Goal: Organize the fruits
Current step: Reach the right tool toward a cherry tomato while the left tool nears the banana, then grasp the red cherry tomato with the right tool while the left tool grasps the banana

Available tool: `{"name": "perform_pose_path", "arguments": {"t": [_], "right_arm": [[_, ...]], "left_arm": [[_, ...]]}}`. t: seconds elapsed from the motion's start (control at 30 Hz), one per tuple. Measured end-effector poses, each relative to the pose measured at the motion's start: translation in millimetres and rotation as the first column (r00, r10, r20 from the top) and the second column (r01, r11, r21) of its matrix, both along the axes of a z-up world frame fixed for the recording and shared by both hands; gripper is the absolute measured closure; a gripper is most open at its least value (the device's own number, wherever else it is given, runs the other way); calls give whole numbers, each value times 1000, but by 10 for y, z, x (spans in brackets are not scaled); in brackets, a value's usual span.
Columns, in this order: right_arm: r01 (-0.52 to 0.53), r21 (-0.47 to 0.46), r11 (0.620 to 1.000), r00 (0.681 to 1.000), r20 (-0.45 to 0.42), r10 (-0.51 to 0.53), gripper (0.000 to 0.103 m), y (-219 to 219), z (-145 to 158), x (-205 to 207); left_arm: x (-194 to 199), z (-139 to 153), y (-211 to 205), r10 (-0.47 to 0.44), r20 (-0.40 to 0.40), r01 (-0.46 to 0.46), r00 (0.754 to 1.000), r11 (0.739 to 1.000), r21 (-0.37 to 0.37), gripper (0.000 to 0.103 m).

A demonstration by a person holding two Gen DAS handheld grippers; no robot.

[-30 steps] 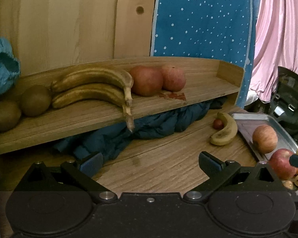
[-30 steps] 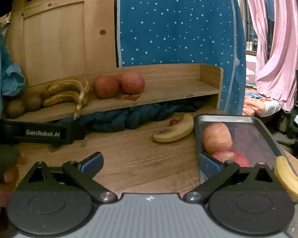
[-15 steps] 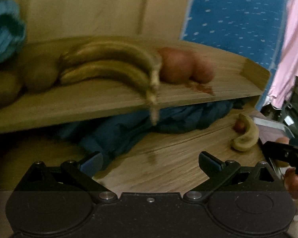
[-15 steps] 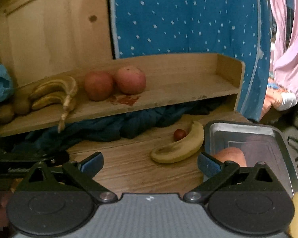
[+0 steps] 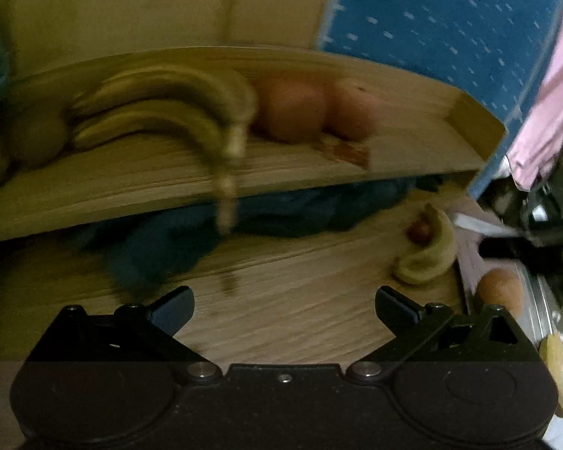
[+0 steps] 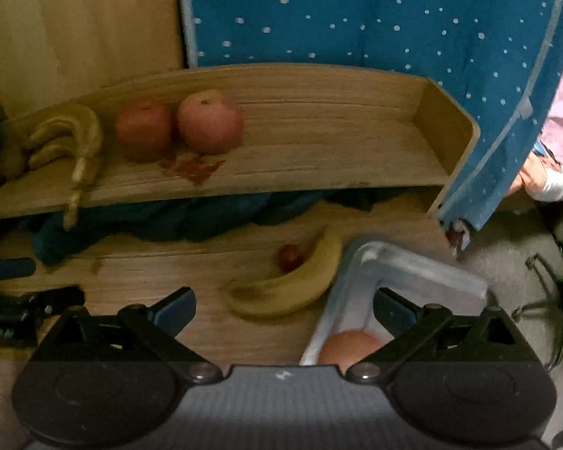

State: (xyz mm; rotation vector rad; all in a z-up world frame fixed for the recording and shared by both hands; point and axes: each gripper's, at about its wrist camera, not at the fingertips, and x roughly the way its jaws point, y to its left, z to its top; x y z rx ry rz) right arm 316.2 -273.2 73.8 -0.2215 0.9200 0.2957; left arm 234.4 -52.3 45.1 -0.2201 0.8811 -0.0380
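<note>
**Both grippers spread wide and empty over a wooden table of fruit**

Nearest the lens, the left gripper has its two dark fingers spread wide apart with nothing between them, hanging over bare wooden table. The right gripper is spread just as wide and also grips nothing; its right finger sits in front of a metal tray at the table's right side, where a reddish apple lies in the tray's near part, partly hidden by the gripper body.

Just left of the tray, a loose yellow banana lies on the table, curving around a small dark red fruit close beside it.

Farther back, a raised wooden shelf spans the table. On it, two red apples sit side by side, touching, above a reddish stain. To their left lies a bunch of bananas, stems hanging over the shelf's front edge. Brown round fruits sit at the far left end, too dim to identify.

Dark blue cloth is bunched beneath the shelf. The left wrist view is blurred.
</note>
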Motion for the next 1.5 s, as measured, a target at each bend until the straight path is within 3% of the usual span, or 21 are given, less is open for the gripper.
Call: {"name": "perform_pose_path", "arguments": {"t": [0.17, 0.37, 0.53, 0.83, 1.1, 1.23, 1.37, 1.5], "right_arm": [[-179, 5, 984, 983, -46, 179, 6, -135, -78, 459], [-404, -15, 915, 908, -125, 399, 23, -103, -268, 855], [-509, -18, 860, 848, -177, 499, 39, 41, -421, 1022], [-628, -75, 774, 759, -278, 589, 54, 333, -607, 1132], [-651, -119, 749, 736, -339, 586, 71, 515, -718, 1203], [-638, -99, 764, 744, -337, 577, 74, 527, -709, 1243], [-609, -39, 792, 759, -321, 567, 75, 489, -655, 1280], [-570, 17, 822, 782, -296, 548, 75, 452, -575, 1319]], "left_arm": [[251, -82, -469, -103, -2, 102, 995, 992, 75, 1], [490, -209, -951, -258, 5, 254, 966, 954, 161, 2], [639, -275, -1164, -328, 0, 322, 945, 928, 187, 6], [783, -341, -1366, -430, 13, 416, 903, 879, 235, 17], [926, -379, -1420, -516, 1, 502, 857, 835, 225, 31], [995, -422, -1443, -558, -21, 549, 830, 809, 210, 43], [999, -460, -1455, -593, -41, 587, 804, 782, 209, 46], [1082, -498, -1512, -603, -48, 599, 796, 775, 201, 46]]}}
